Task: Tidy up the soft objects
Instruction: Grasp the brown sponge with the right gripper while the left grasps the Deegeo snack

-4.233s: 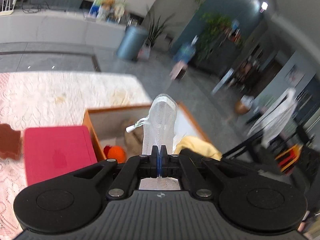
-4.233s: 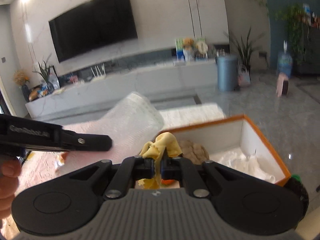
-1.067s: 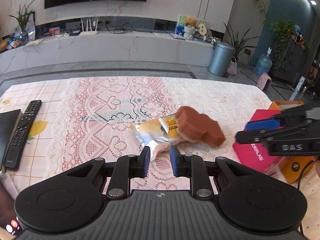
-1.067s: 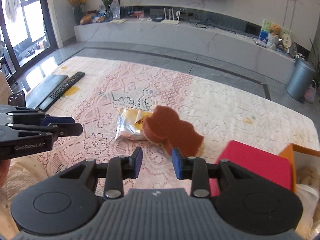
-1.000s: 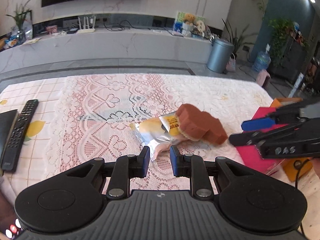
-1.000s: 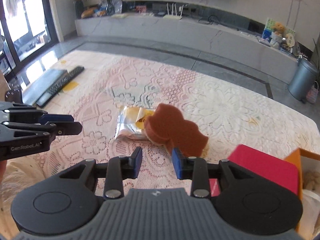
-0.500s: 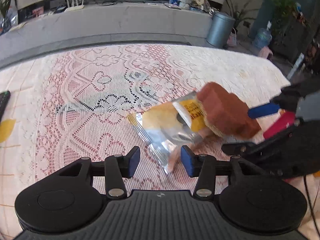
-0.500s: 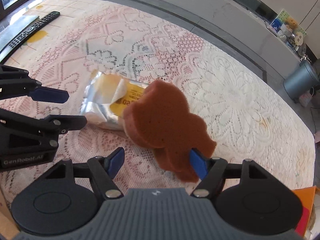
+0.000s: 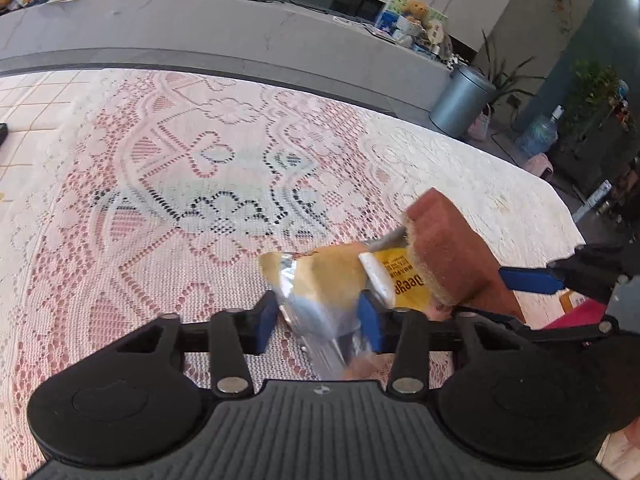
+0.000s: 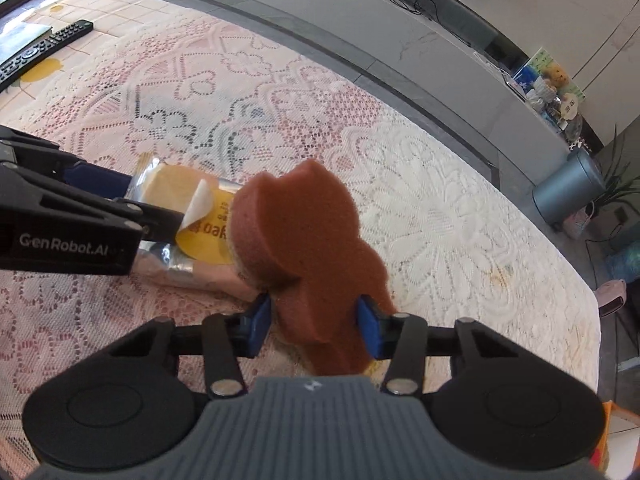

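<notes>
One brown sponge [image 10: 312, 248], one wrapped bun packet [image 9: 332, 280], one remote control [image 10: 44, 46], two hand-held grippers.

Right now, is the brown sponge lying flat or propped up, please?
Propped up: the brown sponge leans tilted on the snack packet, not flat on the lace tablecloth.

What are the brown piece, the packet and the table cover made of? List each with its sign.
Brown piece: likely sponge foam, matte, finely pored surface.
Packet: thin plastic film, probably foil-backed; glossy, crinkled silver end, clear window.
Table cover: lace-like openwork; fabric or vinyl, cannot tell.
</notes>
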Demonstrator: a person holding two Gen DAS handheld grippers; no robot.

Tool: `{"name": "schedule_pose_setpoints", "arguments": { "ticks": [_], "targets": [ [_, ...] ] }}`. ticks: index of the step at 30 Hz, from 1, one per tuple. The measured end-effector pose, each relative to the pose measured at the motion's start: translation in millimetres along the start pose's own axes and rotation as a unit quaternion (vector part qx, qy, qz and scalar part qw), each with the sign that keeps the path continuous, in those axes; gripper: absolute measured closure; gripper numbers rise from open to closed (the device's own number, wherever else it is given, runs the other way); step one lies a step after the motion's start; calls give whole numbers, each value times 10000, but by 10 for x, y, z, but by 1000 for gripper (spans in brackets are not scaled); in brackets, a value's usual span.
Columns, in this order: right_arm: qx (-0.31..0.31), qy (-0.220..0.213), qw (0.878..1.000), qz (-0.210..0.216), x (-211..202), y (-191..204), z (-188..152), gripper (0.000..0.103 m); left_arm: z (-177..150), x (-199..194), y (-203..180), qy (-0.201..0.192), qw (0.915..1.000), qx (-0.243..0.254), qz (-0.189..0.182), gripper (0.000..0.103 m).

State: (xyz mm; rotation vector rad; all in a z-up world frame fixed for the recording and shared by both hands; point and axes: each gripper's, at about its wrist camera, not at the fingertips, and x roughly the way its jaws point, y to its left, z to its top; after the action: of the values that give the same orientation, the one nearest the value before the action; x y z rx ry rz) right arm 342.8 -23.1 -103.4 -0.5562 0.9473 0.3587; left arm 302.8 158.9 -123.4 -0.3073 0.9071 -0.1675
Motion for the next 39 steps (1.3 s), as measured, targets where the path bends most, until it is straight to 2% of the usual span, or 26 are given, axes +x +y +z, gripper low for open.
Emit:
{"name": "schedule_pose_setpoints", "arguments": {
  "ticks": [1, 3, 5, 7, 11, 15, 19, 22, 24, 27, 30, 33, 34, 36, 38, 39],
  "targets": [
    [-40, -20, 10000, -2, -14, 6, -14, 60, 12, -13, 30, -10, 9999, -115, 29, 78],
    [-83, -47, 10000, 23, -61, 19, -42, 61, 27, -66, 84, -16, 9996, -290, -6, 95],
    [-31, -79, 9999, 116, -137, 13, -73, 61, 0, -123, 112, 54, 9987, -495, 101, 101],
    [31, -119, 9997, 220, -235, 9, -117, 62, -58, -199, 102, 64, 9982, -545, 247, 102],
    [320, -141, 9981, 499, -421, 5, -269, 61, -193, -467, 31, 67, 9976, -668, 145, 103],
    [504, -204, 9952, 817, -625, 97, -485, 61, -431, -779, -33, 128, 9956, -905, 217, 103],
    [533, -206, 9935, 988, -805, 258, -680, 61, -718, -1010, 24, 554, 9860, -1567, 136, 103],
    [688, -185, 9908, 1150, -924, 331, -811, 61, -929, -1170, 13, 666, 9796, -1894, -5, 103],
    [1061, -209, 9854, 1314, -990, 305, -898, 61, -1030, -1235, -52, 680, 9817, -1777, 97, 103],
    [1810, -174, 9681, 1725, -1065, 171, -1021, 60, -1109, -1297, -125, 788, 9847, -1545, 198, 103],
    [2215, -156, 9540, 2013, -1125, 33, -1056, 60, -1090, -1397, -138, 484, 9888, -1396, 185, 100],
    [2775, 122, 9345, 2227, -968, -131, -1051, 59, -990, -1402, -153, 305, 9917, -1204, 326, 83],
    [2898, 194, 9296, 2268, -895, -167, -1053, 59, -967, -1388, -164, 271, 9925, -1135, 378, 81],
    [3027, 177, 9258, 2259, -821, -218, -1041, 58, -897, -1330, -163, 239, 9943, -958, 415, 77],
    [2921, 74, 9338, 2063, -820, -236, -987, 59, -838, -1267, -130, 185, 9945, -948, 414, 68],
    [2830, 14, 9403, 1890, -828, -243, -960, 59, -810, -1240, -116, 135, 9948, -939, 358, 59]
  ]
}}
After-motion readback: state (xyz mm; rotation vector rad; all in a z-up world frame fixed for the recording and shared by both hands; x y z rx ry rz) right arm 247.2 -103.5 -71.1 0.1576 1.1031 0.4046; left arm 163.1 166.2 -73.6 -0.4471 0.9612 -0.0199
